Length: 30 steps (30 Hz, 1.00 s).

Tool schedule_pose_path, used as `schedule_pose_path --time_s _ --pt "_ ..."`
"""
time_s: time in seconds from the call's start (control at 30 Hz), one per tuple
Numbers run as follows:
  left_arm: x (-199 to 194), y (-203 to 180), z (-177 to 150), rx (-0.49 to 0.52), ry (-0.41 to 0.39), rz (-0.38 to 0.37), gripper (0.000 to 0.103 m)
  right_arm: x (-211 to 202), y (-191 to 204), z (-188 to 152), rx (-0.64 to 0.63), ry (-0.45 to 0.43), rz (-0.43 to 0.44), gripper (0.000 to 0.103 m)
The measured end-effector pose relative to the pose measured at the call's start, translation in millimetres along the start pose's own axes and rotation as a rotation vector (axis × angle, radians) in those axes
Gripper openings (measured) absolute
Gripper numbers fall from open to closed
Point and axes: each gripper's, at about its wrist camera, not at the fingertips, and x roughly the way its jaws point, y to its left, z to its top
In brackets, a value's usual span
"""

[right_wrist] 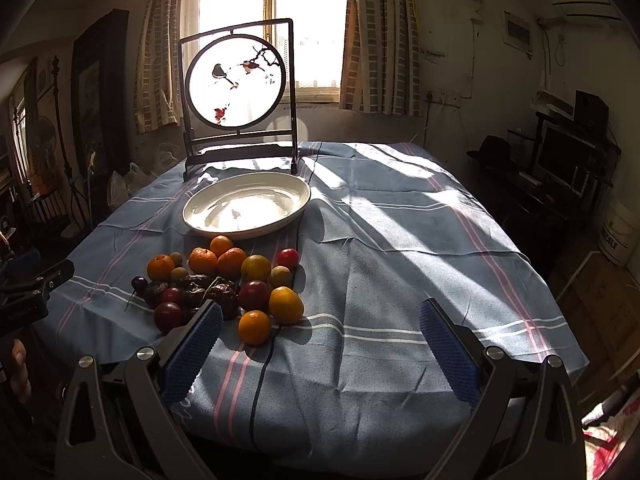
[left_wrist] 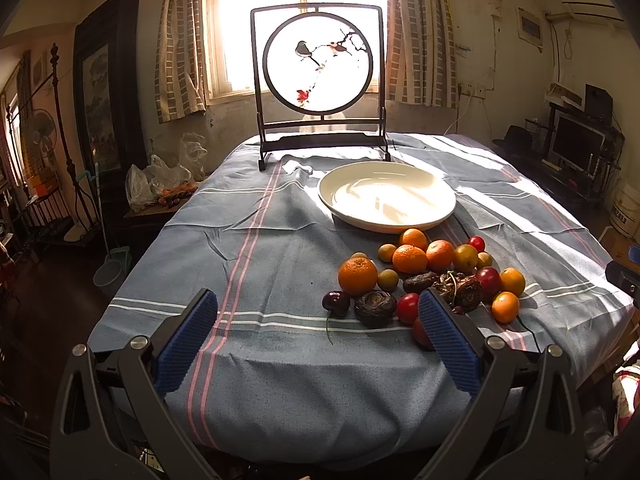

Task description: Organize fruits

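Blue tablecloth [left_wrist: 280, 248], fruit pile [left_wrist: 432, 280], plate [left_wrist: 348, 208]

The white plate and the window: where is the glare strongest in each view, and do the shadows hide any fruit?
Left wrist view: the window is blown out and backlights the bird screen; the white plate stays readable and the fruit pile is well lit. Right wrist view: glare whitens the plate's centre, and the dark fruits at the pile's left merge in shadow.

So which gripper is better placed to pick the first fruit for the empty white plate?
Left, marginally. The left gripper, open, has the dark cherry nearly between its fingers; the right gripper, also open, points at bare blue striped tablecloth beside the pile.
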Motion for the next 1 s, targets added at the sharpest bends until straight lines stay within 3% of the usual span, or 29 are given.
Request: schedule_pose_path --time_s 1.0 --pt "3.9 7.2 -1.6 -0.005 0.007 0.010 0.098 0.9 5.7 -2.2 -0.021 0.010 0.019 0.099"
